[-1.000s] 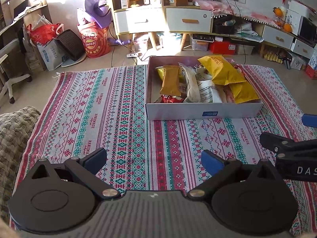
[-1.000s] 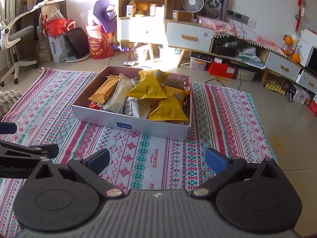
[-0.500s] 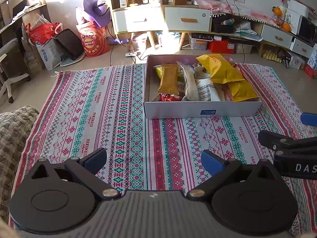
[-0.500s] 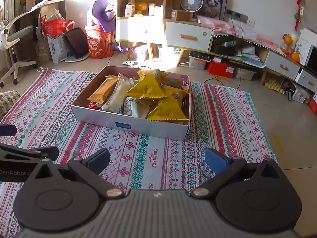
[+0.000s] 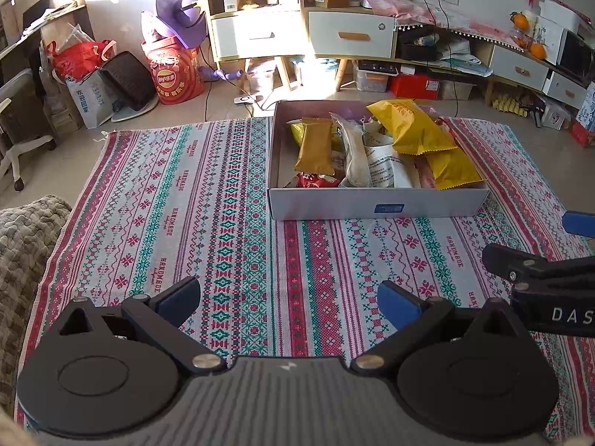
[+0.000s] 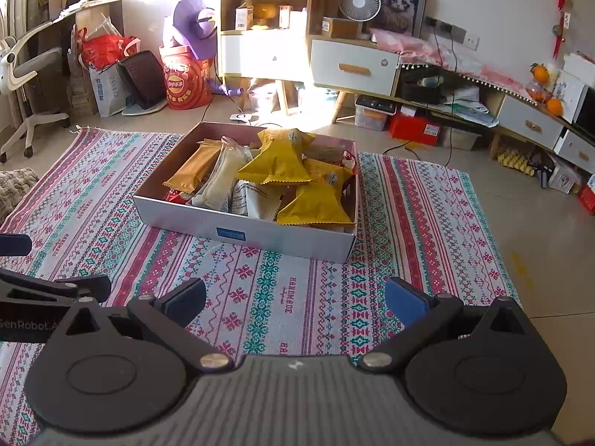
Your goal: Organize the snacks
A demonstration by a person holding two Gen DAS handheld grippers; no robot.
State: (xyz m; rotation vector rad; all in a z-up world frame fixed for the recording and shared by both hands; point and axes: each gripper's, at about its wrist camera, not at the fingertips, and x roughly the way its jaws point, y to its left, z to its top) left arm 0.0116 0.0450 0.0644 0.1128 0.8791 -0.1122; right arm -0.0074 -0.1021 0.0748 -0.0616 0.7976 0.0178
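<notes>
A shallow white cardboard box (image 5: 375, 204) (image 6: 260, 232) sits on a patterned rug and holds several snack packets. Among them are yellow bags (image 5: 407, 126) (image 6: 277, 158), a mustard bar packet (image 5: 314, 145) (image 6: 191, 169), white pouches (image 5: 383, 165) (image 6: 223, 180) and a red wrapper (image 5: 316, 180). My left gripper (image 5: 290, 297) hovers open over the rug, short of the box. My right gripper (image 6: 295, 297) is also open and empty, on the near side of the box. Each gripper shows at the edge of the other's view.
The striped rug (image 5: 178, 200) (image 6: 416, 215) covers the floor around the box. A knitted cushion (image 5: 22, 245) lies at the left. Behind the rug stand shelves and drawers (image 6: 353, 61), a red drum (image 5: 174, 74), bags, an office chair (image 6: 26, 85) and cables.
Both grippers have drawn back slightly from the box, which now sits a little further off in each view. Both stay open and empty.
</notes>
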